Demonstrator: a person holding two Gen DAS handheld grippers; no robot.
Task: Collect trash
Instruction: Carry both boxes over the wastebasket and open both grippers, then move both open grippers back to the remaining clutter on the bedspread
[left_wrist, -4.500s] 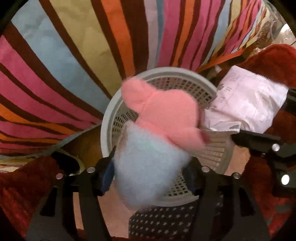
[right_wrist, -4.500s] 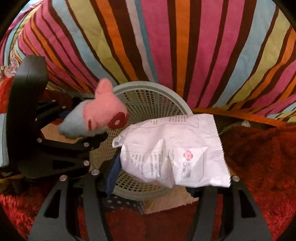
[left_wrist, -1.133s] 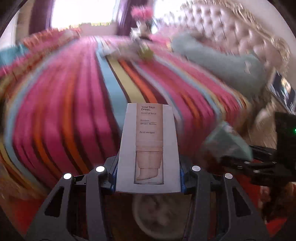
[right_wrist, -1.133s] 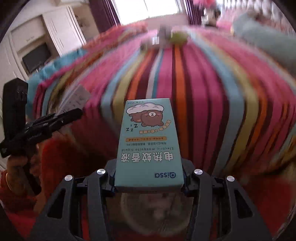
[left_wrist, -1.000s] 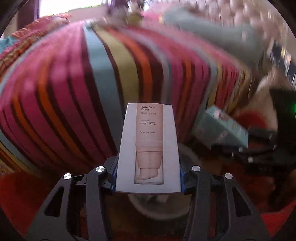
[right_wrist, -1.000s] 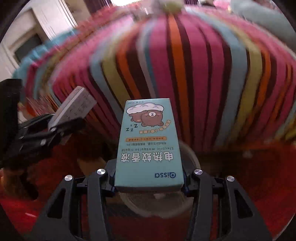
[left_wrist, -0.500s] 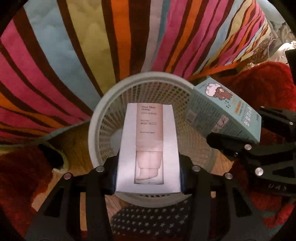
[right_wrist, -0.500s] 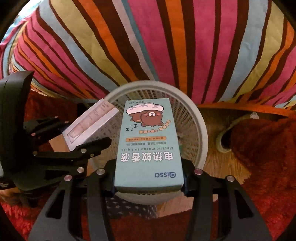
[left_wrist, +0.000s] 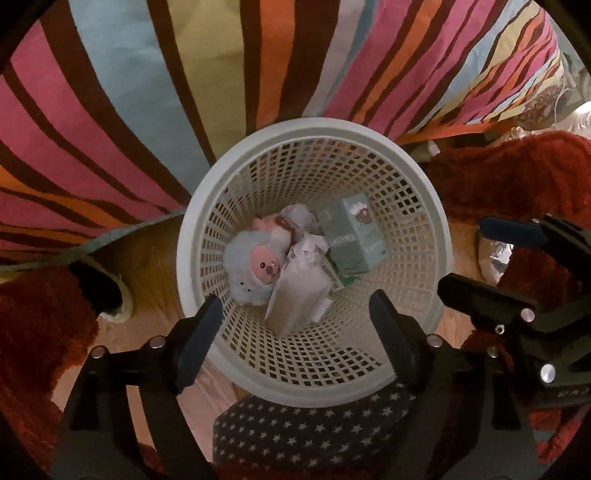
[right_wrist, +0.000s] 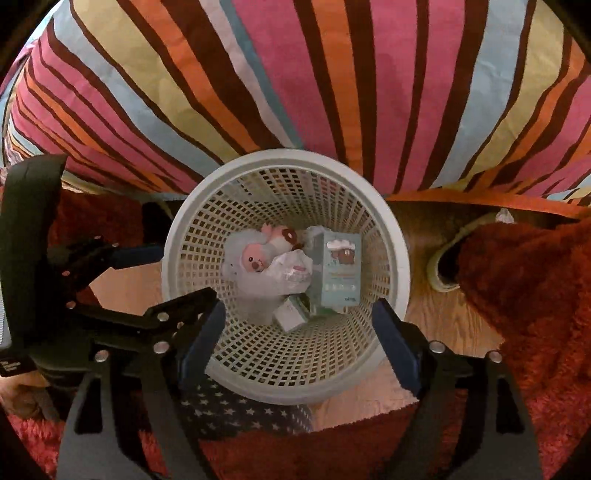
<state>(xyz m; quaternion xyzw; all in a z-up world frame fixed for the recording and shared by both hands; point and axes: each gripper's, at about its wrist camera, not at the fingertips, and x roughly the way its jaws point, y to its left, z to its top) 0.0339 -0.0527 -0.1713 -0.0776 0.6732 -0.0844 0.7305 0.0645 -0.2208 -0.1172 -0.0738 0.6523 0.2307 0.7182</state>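
I look straight down into a white mesh basket (left_wrist: 314, 127) (right_wrist: 284, 157). At its bottom lie a blue and pink plush toy (left_wrist: 255, 269) (right_wrist: 251, 258), a teal box with a bear picture (left_wrist: 351, 236) (right_wrist: 338, 269), a white carton (left_wrist: 299, 295) (right_wrist: 291, 314) and a crumpled white wrapper (left_wrist: 303, 221) (right_wrist: 291, 273). My left gripper (left_wrist: 295, 332) (right_wrist: 159, 280) hangs over the basket's near rim. Its jaws are opening, with nothing between them. My right gripper (right_wrist: 299, 339) (left_wrist: 495, 262) hangs beside it, jaws also opening and empty.
A striped bedspread (left_wrist: 147, 92) (right_wrist: 295, 74) hangs right behind the basket. Red shaggy rug (left_wrist: 517, 177) (right_wrist: 535, 295) lies on both sides over a wooden floor (left_wrist: 147, 266). A slipper (left_wrist: 99, 295) (right_wrist: 447, 266) sits next to the basket. Dark star-patterned fabric (left_wrist: 314, 424) lies under the near rim.
Both grippers sank from the bed to above the basket, then opened. The white carton left the left jaws and the teal box left the right; both now lie in the basket.
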